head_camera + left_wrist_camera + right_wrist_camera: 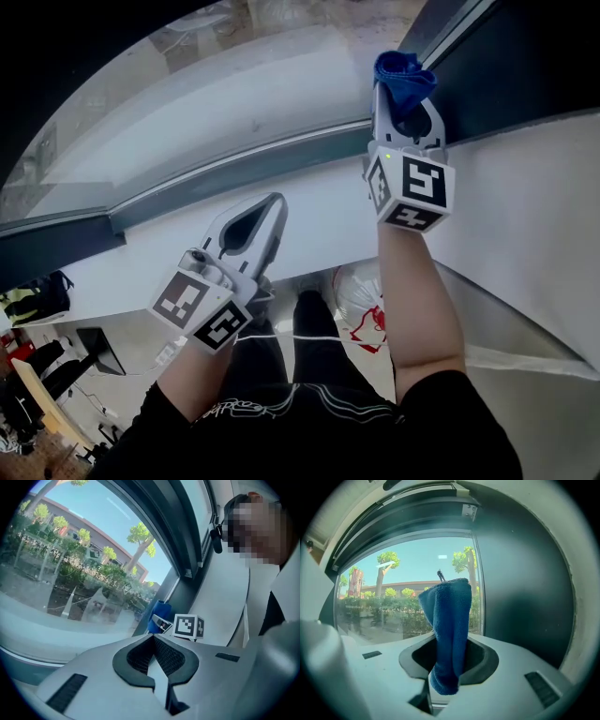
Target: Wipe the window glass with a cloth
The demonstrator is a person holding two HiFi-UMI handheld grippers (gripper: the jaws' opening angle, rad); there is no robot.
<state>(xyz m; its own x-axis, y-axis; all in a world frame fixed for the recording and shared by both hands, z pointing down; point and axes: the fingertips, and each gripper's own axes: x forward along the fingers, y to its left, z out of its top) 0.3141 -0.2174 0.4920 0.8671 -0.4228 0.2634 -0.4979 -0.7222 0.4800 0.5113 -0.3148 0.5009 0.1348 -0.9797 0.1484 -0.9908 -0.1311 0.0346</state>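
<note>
Right tongs (pixel 403 98), upper right of the frame, pinch the blue cloth (pixel 403 70) against the window glass (pixel 234 94); left tongs (pixel 274 202) hover lower left, closed, empty.

The right gripper (pixel 447 656) has its pale grey jaws closed on a folded blue terry cloth (pixel 451 620). The cloth stands upright out of the jaws, and a short end hangs out behind the grip. Straight ahead of the jaws and off to their left is the clear window glass (pixel 393 602), with green trees (pixel 386 559) and a low building under a blue sky beyond it. Right of the jaws runs a broad dark window frame (pixel 525 588), its upper rail arching above the cloth.
</note>
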